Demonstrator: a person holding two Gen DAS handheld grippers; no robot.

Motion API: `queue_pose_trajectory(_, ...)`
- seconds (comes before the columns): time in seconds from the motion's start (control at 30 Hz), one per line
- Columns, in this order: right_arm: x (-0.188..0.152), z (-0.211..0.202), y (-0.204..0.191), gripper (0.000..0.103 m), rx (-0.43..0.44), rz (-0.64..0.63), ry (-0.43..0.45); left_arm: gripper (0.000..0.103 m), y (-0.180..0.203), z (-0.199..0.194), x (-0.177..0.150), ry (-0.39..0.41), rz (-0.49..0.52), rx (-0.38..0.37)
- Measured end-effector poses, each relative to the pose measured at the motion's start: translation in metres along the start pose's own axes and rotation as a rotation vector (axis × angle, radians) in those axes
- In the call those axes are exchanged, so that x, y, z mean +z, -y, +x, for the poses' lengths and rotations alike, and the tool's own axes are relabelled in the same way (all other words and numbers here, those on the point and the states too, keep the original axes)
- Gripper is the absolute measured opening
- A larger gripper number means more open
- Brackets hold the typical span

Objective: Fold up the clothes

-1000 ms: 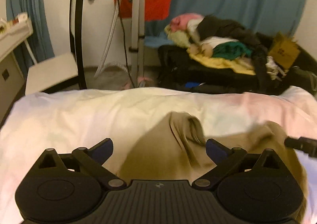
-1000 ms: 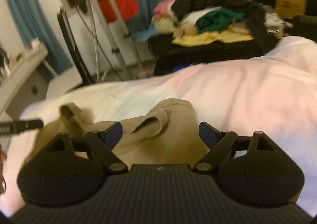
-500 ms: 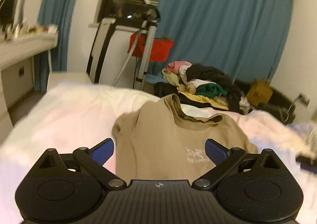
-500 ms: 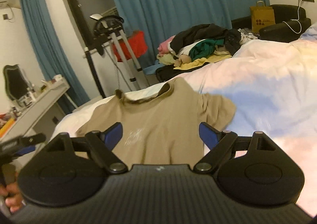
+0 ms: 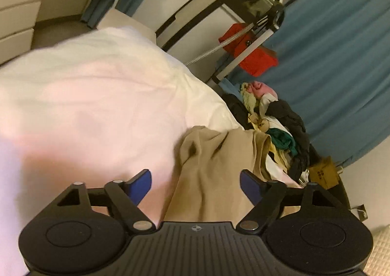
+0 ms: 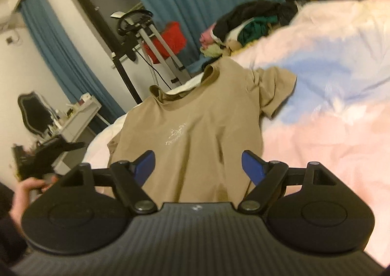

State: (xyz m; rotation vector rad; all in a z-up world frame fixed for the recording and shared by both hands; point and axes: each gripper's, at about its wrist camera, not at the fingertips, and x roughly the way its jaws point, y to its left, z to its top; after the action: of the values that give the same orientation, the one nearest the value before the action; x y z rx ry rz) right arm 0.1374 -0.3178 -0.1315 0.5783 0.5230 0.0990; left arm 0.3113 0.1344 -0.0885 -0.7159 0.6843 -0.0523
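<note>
A tan T-shirt lies spread front-up on the white bed, collar toward the far edge, with a small pale print on the chest. My right gripper is open and empty above the shirt's lower part. My left gripper is open and empty, tilted, over the shirt's left side, where the cloth is rumpled. The left gripper also shows in the right wrist view, held by a hand at the bed's left edge.
A pile of mixed clothes sits on a dark case beyond the bed. An exercise machine with a red bag stands before blue curtains. A white dresser stands at the left. A brown paper bag sits at the far right.
Both grippers have pulled back and tilted. The left view has rolled and swung left, toward the shirt's side. The right gripper has moved closer over the spread shirt.
</note>
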Motion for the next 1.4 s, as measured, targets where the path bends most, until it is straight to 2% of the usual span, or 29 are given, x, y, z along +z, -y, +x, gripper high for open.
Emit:
queue_pose_trajectory(0.13, 0.002, 0.017, 0.009, 0.08, 0.023, 0.06, -0.026, 0.074, 0.016, 0.051, 0.01, 0.009, 0.042, 0.062)
queue_pose_trajectory(0.17, 0.003, 0.021, 0.012, 0.081, 0.031, 0.072, -0.031, 0.073, 0.019, 0.061, 0.012, 0.013, 0.054, 0.083)
queue_pose_trajectory(0.23, 0.004, 0.029, 0.014, 0.081, 0.042, 0.077, -0.039, 0.063, 0.023, 0.08, 0.014, 0.018, 0.086, 0.116)
queue_pose_trajectory(0.27, 0.005, 0.033, 0.015, 0.081, 0.045, 0.076, -0.042, 0.049, 0.025, 0.088, 0.014, 0.019, 0.107, 0.12)
queue_pose_trajectory(0.3, 0.006, 0.037, 0.016, 0.081, 0.04, 0.07, -0.044, 0.028, 0.027, 0.095, 0.014, 0.02, 0.129, 0.124)
queue_pose_trajectory(0.33, 0.006, 0.04, 0.017, 0.081, 0.035, 0.063, -0.046, 0.021, 0.034, 0.098, 0.012, 0.04, 0.175, 0.141)
queue_pose_trajectory(0.4, 0.006, 0.044, 0.021, 0.081, 0.024, 0.064, -0.051, 0.004, 0.053, 0.1, 0.006, 0.106, 0.298, 0.191)
queue_pose_trajectory(0.47, 0.006, 0.045, 0.026, 0.081, 0.018, 0.075, -0.055, 0.004, 0.079, 0.095, -0.006, 0.182, 0.462, 0.205)
queue_pose_trajectory(0.53, 0.006, 0.045, 0.03, 0.081, 0.013, 0.086, -0.059, 0.004, 0.109, 0.092, -0.027, 0.248, 0.684, 0.194)
queue_pose_trajectory(0.63, 0.006, 0.045, 0.036, 0.081, 0.002, 0.097, -0.06, 0.004, 0.148, 0.092, -0.071, 0.224, 0.952, 0.086)
queue_pose_trajectory(0.73, 0.006, 0.041, 0.04, 0.081, -0.012, 0.1, -0.055, 0.004, 0.172, 0.108, -0.119, 0.096, 1.122, 0.023)
queue_pose_trajectory(0.8, 0.006, 0.042, 0.043, 0.081, -0.012, 0.109, -0.06, 0.018, 0.17, 0.099, -0.128, 0.083, 1.11, -0.008)
queue_pose_trajectory(0.87, 0.006, 0.044, 0.043, 0.081, -0.013, 0.108, -0.066, 0.025, 0.164, 0.085, -0.132, 0.088, 1.071, -0.038)
queue_pose_trajectory(0.9, 0.006, 0.045, 0.043, 0.081, -0.014, 0.103, -0.068, 0.036, 0.161, 0.078, -0.134, 0.091, 1.051, -0.052)
queue_pose_trajectory(0.97, 0.005, 0.046, 0.042, 0.081, -0.02, 0.091, -0.067, 0.051, 0.155, 0.064, -0.137, 0.096, 1.011, -0.081)
queue_pose_trajectory(1.07, 0.003, 0.048, 0.042, 0.081, -0.011, 0.102, -0.081, 0.052, 0.146, 0.043, -0.142, 0.104, 0.952, -0.125)
queue_pose_trajectory(1.17, -0.001, 0.05, 0.04, 0.081, -0.002, 0.109, -0.1, 0.061, 0.138, 0.022, -0.147, 0.111, 0.892, -0.167)
queue_pose_trajectory(1.4, -0.006, 0.057, 0.036, 0.081, -0.017, 0.084, -0.126, 0.065, 0.137, 0.03, -0.112, 0.114, 0.836, -0.118)
